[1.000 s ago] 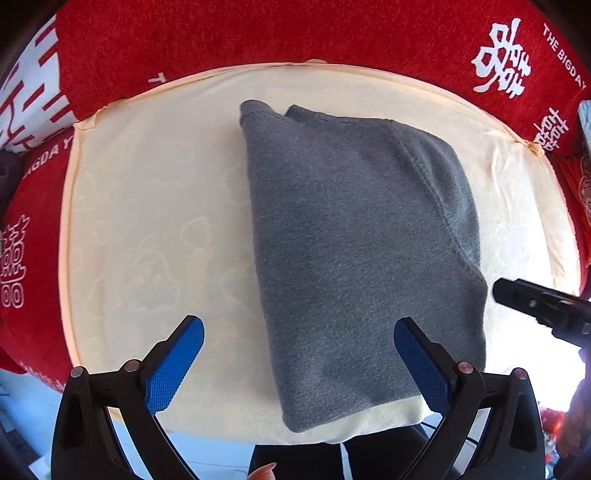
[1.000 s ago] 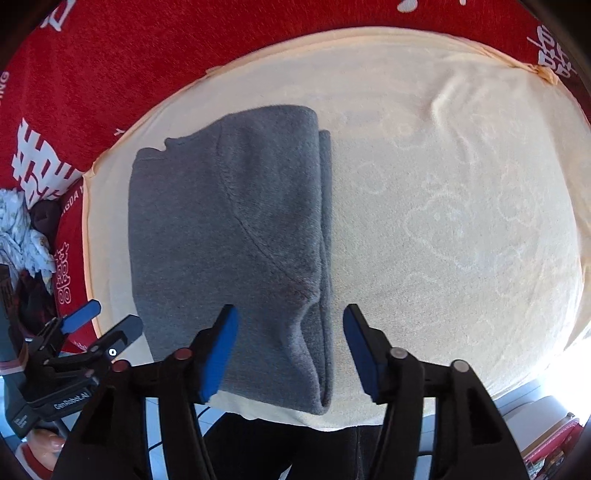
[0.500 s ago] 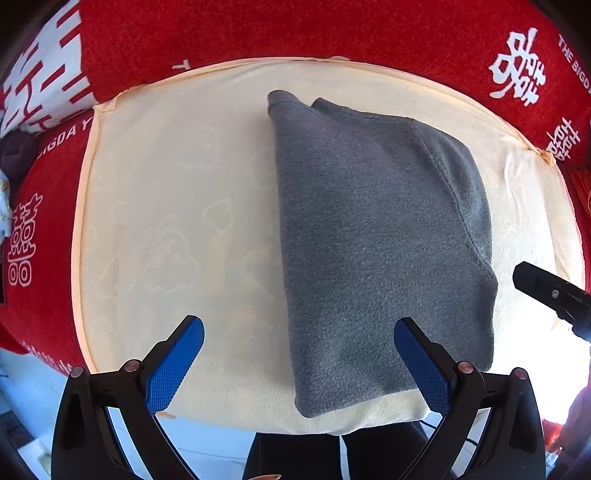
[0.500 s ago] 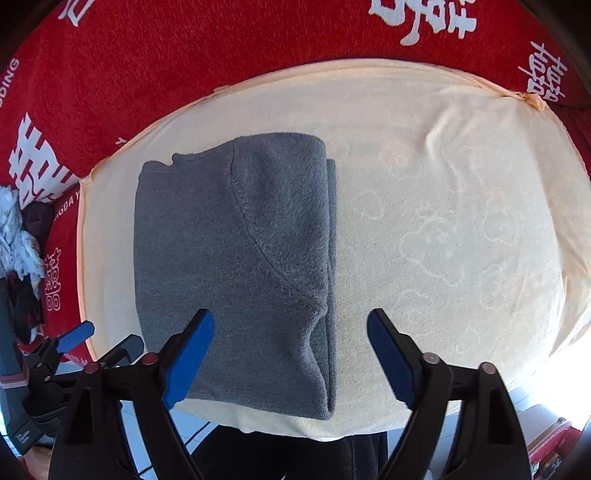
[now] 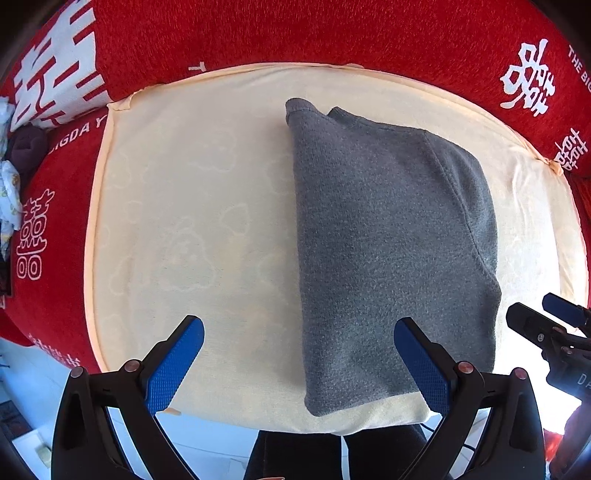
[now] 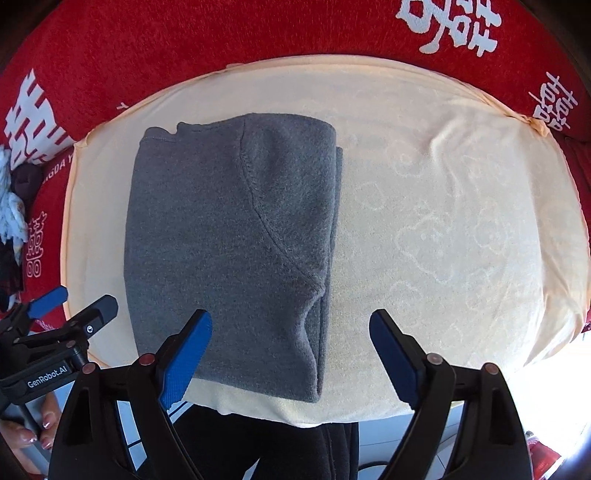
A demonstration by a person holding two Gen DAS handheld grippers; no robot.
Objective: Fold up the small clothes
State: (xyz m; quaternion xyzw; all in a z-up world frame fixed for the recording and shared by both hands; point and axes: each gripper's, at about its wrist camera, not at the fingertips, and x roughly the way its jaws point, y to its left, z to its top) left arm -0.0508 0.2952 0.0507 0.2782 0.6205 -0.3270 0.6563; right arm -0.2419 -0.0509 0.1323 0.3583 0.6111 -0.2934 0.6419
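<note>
Both jaws of the right gripper [image 6: 290,350] now stand wider over the gray garment [image 6: 229,236].

Beneath me lies a cream cushion cover [image 5: 192,221] with a faint cloud pattern. A red blanket [image 5: 332,33] with white characters borders its far edge. Crumpled cloths [image 6: 14,206] lie beyond its left edge.

Both tongs point straight down with blue pads spread wide and nothing between them. The left tongs [image 5: 299,363] hang open; the right tongs [image 6: 291,356] do too. Fingers [image 6: 35,430] with painted nails grip the left handle.
</note>
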